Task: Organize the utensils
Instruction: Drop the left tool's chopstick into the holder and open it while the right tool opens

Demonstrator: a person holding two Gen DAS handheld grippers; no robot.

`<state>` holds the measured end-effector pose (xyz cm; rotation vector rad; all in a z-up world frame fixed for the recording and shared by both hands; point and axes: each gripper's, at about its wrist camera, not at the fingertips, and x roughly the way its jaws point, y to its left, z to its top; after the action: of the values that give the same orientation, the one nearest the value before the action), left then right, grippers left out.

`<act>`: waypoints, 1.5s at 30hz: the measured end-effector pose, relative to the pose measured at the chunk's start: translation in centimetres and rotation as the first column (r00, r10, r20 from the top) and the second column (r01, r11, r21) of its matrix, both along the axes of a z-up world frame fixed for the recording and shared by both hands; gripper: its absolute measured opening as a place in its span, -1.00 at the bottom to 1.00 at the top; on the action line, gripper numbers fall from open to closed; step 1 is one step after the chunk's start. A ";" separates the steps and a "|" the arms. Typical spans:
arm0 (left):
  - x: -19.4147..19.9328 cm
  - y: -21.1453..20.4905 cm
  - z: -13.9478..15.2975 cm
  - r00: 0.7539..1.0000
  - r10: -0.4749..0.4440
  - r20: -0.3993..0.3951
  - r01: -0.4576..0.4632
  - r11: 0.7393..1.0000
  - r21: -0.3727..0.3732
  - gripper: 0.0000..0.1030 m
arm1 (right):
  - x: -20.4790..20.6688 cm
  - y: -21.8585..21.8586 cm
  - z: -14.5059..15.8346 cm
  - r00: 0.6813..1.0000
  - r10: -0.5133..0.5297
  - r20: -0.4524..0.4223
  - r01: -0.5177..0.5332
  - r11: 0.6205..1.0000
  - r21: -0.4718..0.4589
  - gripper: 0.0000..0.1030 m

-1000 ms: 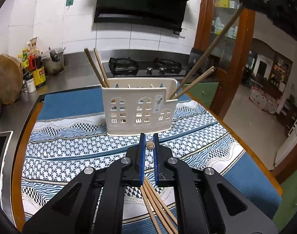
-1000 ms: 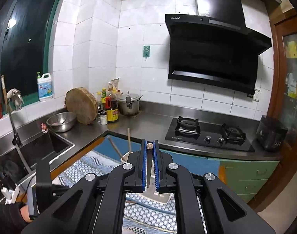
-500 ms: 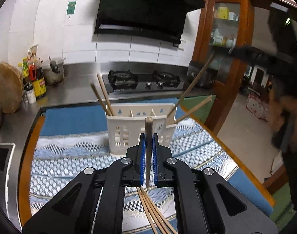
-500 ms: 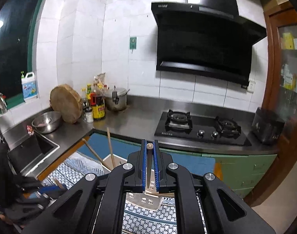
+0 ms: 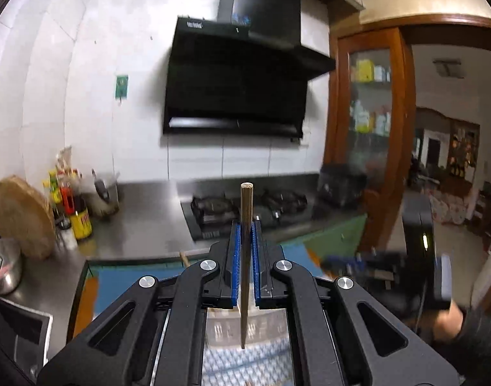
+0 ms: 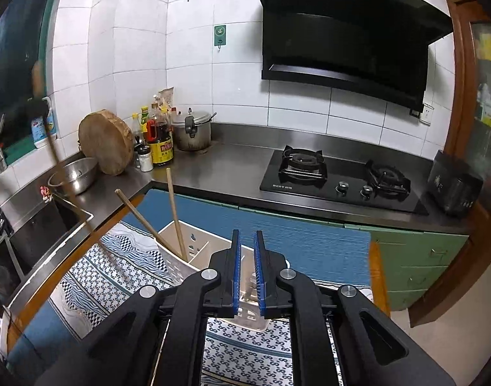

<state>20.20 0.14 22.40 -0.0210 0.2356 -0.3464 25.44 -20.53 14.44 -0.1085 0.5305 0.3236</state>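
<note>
Chopstick [image 5: 246, 257], a single wooden one, stands nearly upright, clamped between the blue pads of the left tool [image 5: 246, 234]. Its blunt top rises above the pads and its thin tip hangs below, over the cream utensil holder [image 5: 227, 328] glimpsed under the tool. It looks light, stiff and smooth, so it may pivot or slide in a loose grip; a hold near the middle, as here, should keep it steady for lowering tip first.

The right tool [image 6: 246, 268] is narrowly parted and carries nothing. It hovers above the same utensil holder [image 6: 193, 251], where two chopsticks [image 6: 174, 214] lean out of the left compartment. The holder sits on a blue and white patterned mat [image 6: 110, 276] on the worktop [image 6: 232, 167], with a gas hob [image 6: 338, 180] and a range hood [image 6: 345, 35] behind. A round wooden chopping block [image 6: 105, 143], sauce bottles [image 6: 160, 141] and a steel bowl [image 6: 73, 178] stand near the sink at left.
</note>
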 end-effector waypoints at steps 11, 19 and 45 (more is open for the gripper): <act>4.4 0.3 0.0 0.993 0.098 0.068 -0.094 0.994 -0.063 -0.91 | -1.4 -0.1 -1.0 1.000 0.011 0.016 -0.011 1.000 -0.001 -0.73; 7.1 0.8 -2.7 0.991 0.124 0.055 -0.116 0.986 -0.122 -0.91 | -2.3 0.2 -2.1 1.000 0.030 0.004 -0.030 1.000 0.004 -0.73; -0.4 1.1 -2.1 0.996 0.073 -0.042 -0.072 0.997 0.037 -0.82 | -11.1 -0.3 -0.8 0.997 0.069 0.023 -0.071 0.994 0.084 -0.32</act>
<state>19.84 1.25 20.29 -0.0019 0.2835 -0.2694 14.39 -20.79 13.65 -0.0481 0.4927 0.4125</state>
